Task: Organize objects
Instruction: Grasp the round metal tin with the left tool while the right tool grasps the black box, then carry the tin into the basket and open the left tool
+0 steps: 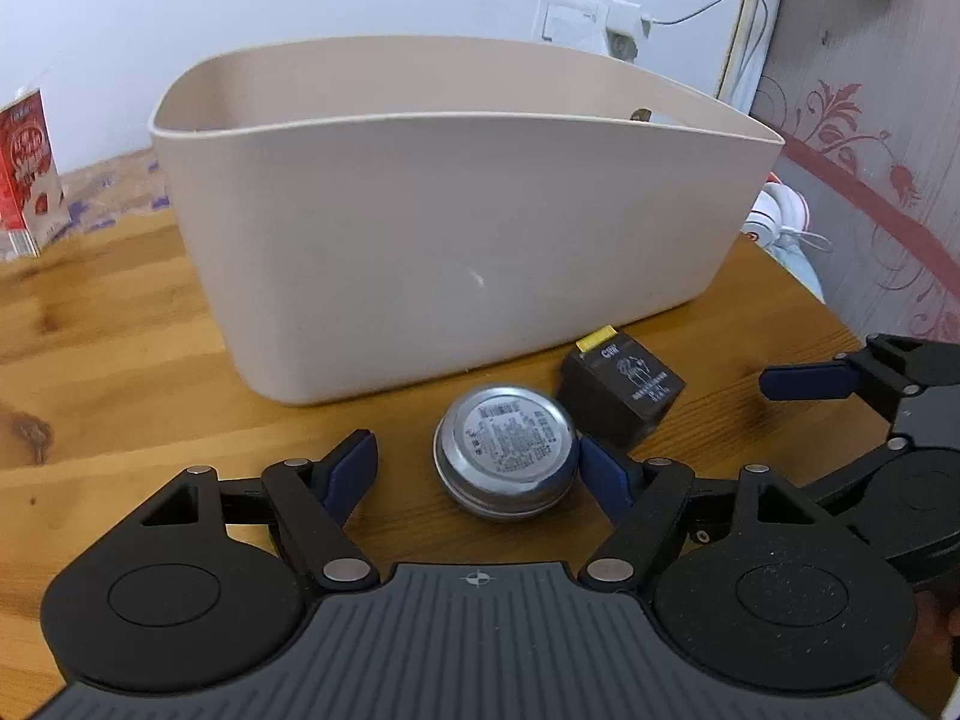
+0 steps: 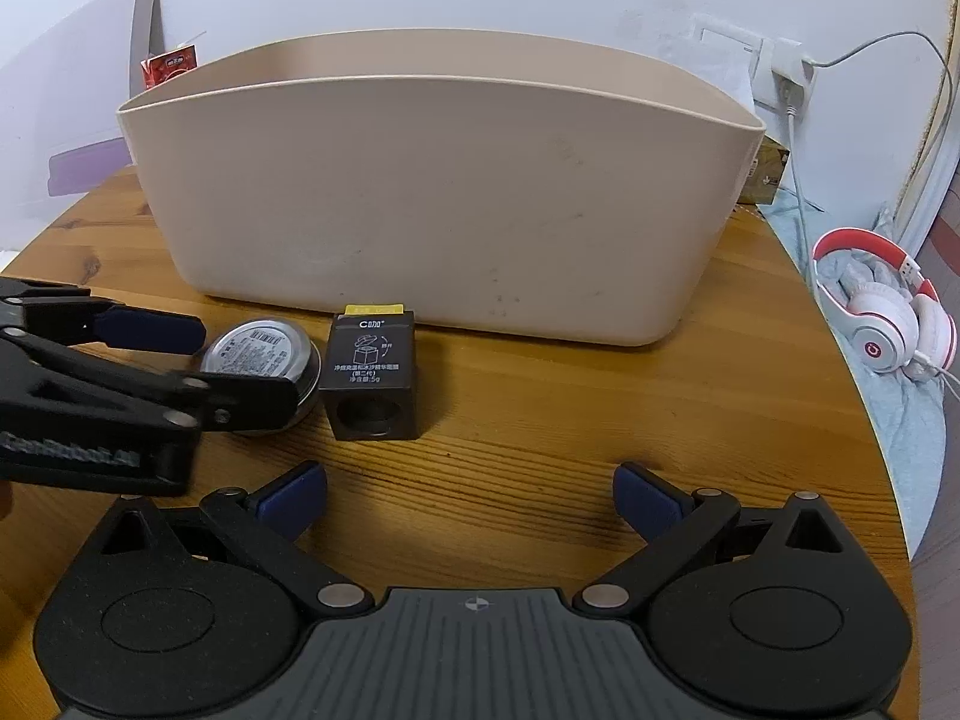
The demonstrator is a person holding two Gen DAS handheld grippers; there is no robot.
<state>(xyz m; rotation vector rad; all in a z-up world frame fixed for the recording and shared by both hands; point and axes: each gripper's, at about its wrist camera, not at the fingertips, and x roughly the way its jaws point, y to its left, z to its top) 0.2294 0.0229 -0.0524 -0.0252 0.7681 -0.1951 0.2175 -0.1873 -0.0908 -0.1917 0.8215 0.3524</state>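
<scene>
A round silver tin (image 1: 507, 456) lies on the wooden table (image 1: 120, 372) in front of a beige plastic bin (image 1: 456, 228). A small black box (image 1: 624, 387) with a yellow tab stands just right of the tin. My left gripper (image 1: 477, 468) is open around the tin, its right finger touching the tin's side, its left finger apart from it. In the right wrist view the tin (image 2: 258, 354), the black box (image 2: 372, 375) and the bin (image 2: 438, 204) show ahead. My right gripper (image 2: 471, 495) is open and empty, short of the box.
A red and white carton (image 1: 27, 174) stands at the far left of the table. White and red headphones (image 2: 882, 324) lie on cloth beyond the table's right edge (image 2: 858, 420). A wall socket with a cable (image 2: 786, 84) is behind the bin.
</scene>
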